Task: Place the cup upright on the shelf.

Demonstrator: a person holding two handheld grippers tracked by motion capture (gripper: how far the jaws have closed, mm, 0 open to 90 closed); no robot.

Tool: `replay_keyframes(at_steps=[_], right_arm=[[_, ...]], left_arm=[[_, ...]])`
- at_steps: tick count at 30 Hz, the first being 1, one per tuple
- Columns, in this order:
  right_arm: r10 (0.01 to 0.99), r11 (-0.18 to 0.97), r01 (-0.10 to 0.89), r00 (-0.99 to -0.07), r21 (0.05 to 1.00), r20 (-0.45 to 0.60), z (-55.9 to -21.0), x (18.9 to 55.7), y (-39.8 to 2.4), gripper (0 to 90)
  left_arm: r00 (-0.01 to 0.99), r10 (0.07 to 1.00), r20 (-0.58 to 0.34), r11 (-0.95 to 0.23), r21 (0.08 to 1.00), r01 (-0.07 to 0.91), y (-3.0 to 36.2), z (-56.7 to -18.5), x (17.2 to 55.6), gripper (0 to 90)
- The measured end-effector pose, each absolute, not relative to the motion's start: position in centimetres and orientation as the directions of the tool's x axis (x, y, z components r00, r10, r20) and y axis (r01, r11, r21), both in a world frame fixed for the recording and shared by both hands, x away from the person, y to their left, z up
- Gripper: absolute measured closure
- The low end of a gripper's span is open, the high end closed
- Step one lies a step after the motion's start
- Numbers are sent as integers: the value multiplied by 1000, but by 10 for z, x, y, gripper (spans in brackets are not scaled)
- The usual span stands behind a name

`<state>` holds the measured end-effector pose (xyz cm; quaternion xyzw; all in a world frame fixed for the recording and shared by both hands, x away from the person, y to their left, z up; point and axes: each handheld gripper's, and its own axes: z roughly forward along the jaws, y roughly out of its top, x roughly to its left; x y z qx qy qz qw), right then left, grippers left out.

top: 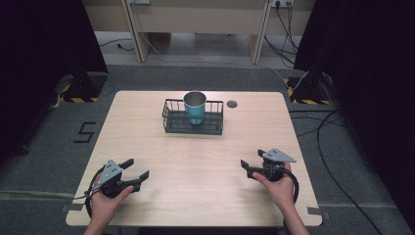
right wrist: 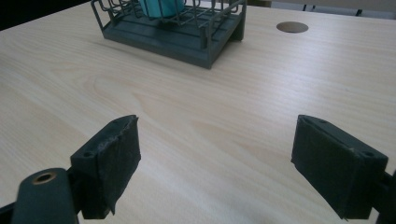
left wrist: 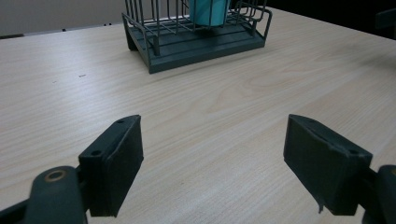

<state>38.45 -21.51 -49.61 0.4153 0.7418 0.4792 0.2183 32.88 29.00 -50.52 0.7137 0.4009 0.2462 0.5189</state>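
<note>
One teal cup [top: 195, 107], wire basket [top: 193, 117]

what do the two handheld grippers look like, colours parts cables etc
Both the left gripper and the right gripper are black, each topped by a grey three-cornered plate, with a black cable looping from it near the wrist. The gripper views show each has two blocky black jaws with flat, worn pads and screw holes, plus a brass-coloured ring at the lower left. The forearms look bare, no sleeves visible.

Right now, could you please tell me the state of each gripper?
Left gripper: open, holding nothing, jaws spread above the light wooden table.
Right gripper: open, holding nothing.
</note>
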Motion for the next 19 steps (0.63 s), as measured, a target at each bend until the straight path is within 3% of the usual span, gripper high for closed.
replay_keyframes(at_steps=[19], right_arm=[[851, 135, 383, -517, 914, 91, -507, 365, -236, 162]], left_arm=[[556, 829, -63, -144, 937, 320, 290, -506, 329, 194]])
